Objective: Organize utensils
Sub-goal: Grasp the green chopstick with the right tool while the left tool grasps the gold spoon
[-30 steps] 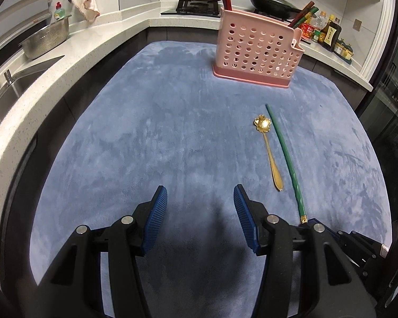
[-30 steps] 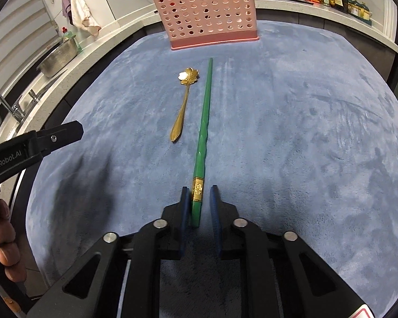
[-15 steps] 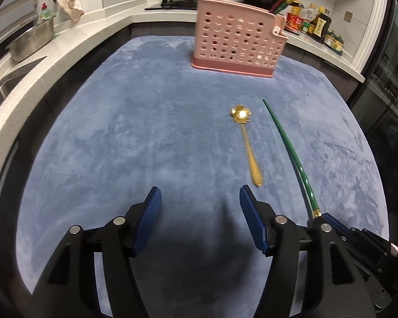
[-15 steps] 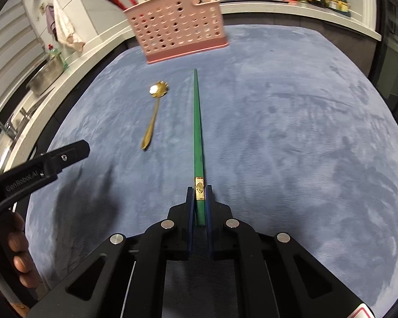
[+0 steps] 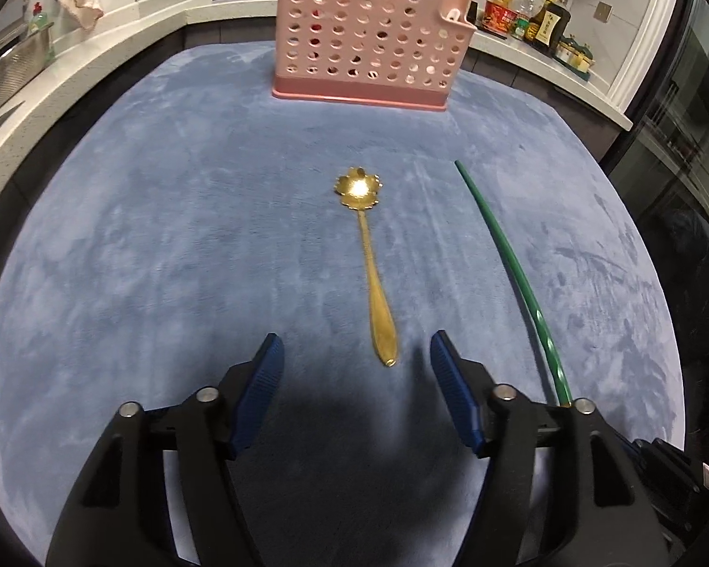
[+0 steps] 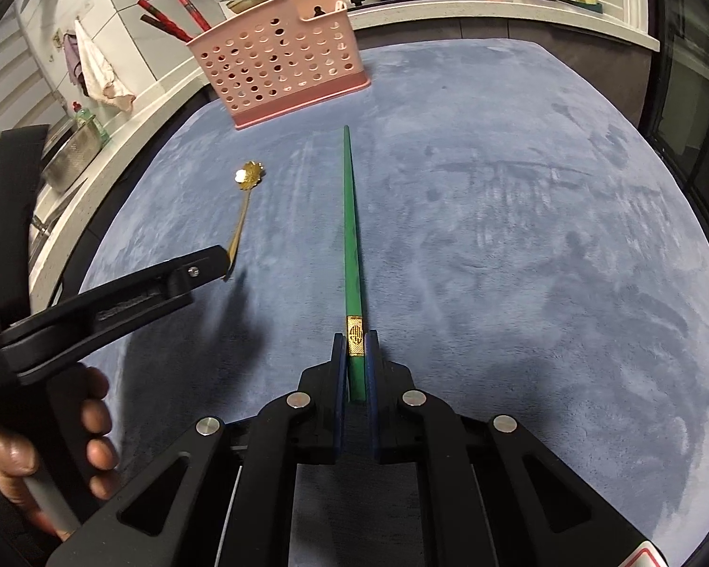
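From the left wrist, the left gripper [image 5: 357, 364] is hanging spread around the spoon [image 5: 367, 260] handle's tip on the blue mat [image 5: 165, 236], where a shallow pinch could be slipping off. From the right wrist, the right gripper [image 6: 354, 354] is pinching the green chopstick [image 6: 352, 236] by its end, pointing toward the pink basket [image 6: 279, 71] near the kitchen counter [image 6: 496, 9]; it could be pivoting.

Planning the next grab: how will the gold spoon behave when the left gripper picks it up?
The gold spoon lies flat on the blue mat, so its thin handle probably gives little to grip. It looks like polished metal: likely stiff, possibly slippery. The left gripper is open at its handle end.
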`<state>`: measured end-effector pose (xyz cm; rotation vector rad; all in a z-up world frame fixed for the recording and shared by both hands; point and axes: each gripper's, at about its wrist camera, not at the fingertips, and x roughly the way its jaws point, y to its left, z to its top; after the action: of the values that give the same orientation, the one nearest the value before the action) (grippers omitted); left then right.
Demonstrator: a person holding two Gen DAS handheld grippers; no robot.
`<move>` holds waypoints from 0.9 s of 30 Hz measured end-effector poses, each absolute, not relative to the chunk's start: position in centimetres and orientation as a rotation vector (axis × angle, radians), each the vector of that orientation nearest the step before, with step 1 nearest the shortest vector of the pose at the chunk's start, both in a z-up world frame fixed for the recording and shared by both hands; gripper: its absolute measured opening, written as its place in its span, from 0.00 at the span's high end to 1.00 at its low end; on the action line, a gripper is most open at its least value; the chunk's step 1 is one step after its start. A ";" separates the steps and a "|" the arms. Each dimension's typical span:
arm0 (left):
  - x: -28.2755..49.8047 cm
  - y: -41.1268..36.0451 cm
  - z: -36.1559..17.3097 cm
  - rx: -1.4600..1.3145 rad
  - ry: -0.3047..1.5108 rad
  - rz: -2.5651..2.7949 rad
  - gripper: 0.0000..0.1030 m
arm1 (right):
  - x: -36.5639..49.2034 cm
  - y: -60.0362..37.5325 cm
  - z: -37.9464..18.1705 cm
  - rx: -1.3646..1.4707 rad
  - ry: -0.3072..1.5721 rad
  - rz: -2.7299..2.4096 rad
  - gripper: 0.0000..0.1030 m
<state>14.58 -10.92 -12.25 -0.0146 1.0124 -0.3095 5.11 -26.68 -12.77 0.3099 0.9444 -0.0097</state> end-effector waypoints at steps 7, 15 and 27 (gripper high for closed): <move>14.9 -11.8 -12.9 0.030 0.998 -0.298 0.61 | 5.2 -27.0 -12.9 0.320 0.953 -0.009 0.93; 14.8 -11.3 -12.8 0.033 0.989 -0.303 0.90 | 5.2 -27.0 -13.1 0.319 0.956 -0.002 0.93; 12.8 -9.0 -7.8 -0.038 0.913 -0.333 0.96 | 4.2 -27.0 -9.2 0.333 0.874 0.001 0.93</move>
<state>12.83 -8.96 -7.85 -0.0384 0.9130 -0.3330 4.17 -26.99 -9.23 0.3331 0.8739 0.0013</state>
